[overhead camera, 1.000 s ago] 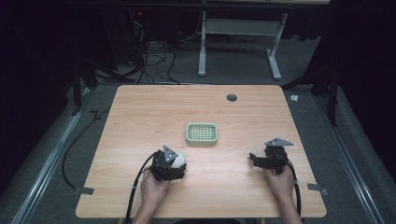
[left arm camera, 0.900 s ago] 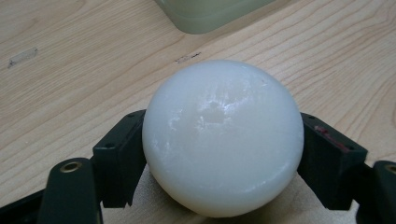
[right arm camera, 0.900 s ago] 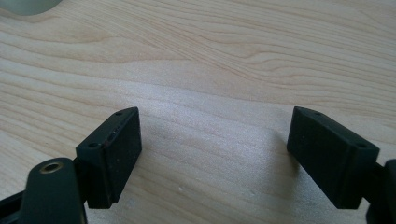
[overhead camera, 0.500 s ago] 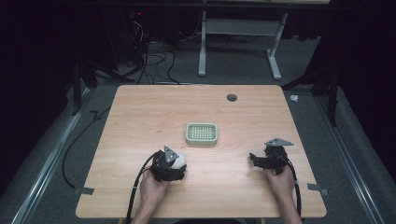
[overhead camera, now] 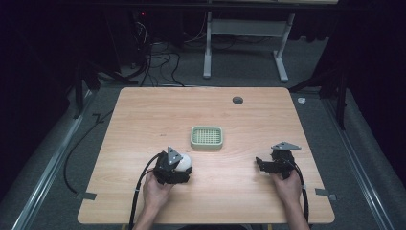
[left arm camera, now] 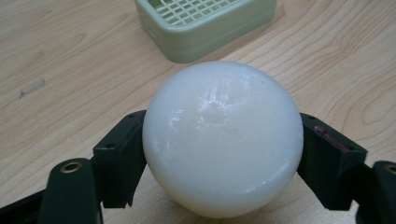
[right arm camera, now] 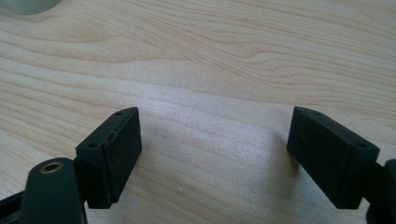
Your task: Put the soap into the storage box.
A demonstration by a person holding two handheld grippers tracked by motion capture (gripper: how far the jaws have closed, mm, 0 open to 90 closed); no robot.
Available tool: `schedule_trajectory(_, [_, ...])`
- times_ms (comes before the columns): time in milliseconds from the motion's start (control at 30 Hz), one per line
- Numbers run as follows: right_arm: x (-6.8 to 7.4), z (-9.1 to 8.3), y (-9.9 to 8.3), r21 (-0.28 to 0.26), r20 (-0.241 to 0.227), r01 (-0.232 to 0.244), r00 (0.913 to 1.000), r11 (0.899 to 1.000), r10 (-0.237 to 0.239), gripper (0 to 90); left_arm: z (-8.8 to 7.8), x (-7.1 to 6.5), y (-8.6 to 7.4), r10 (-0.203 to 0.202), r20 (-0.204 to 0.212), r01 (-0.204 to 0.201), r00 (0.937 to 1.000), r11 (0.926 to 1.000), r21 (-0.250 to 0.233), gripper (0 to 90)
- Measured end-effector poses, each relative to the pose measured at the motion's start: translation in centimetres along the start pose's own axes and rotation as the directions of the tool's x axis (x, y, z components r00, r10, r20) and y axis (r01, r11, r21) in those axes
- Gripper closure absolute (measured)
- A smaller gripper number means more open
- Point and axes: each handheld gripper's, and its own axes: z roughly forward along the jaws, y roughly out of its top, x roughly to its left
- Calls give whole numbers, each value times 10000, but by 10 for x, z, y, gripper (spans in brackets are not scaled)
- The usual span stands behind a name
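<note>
I'm keeping the left gripper pinching the white ball just short of the green slotted dish; nothing has shifted, so placement is pending. The right gripper is resting with jaws spread.

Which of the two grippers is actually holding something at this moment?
The left gripper: its jaws are shut on the white ball, just short of the green tray. The right gripper has its jaws spread apart over bare table.
</note>
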Motion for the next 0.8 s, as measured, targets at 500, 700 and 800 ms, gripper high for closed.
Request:
schedule_trajectory(500, [0,0,0,-1,-3,7,10000,10000,-7,186,-8,0,14,37,394,-30,9992,9999,-158,248])
schedule_trajectory(700, [0,0,0,0,-6,5,10000,10000,-5,186,-9,3,20,-48,517,59,9987,9997,-225,247])
schedule_trajectory(800, [0,0,0,-7,-9,19,10000,10000,-19,186,-10,5,23,3,507,6,9987,9998,-184,247])
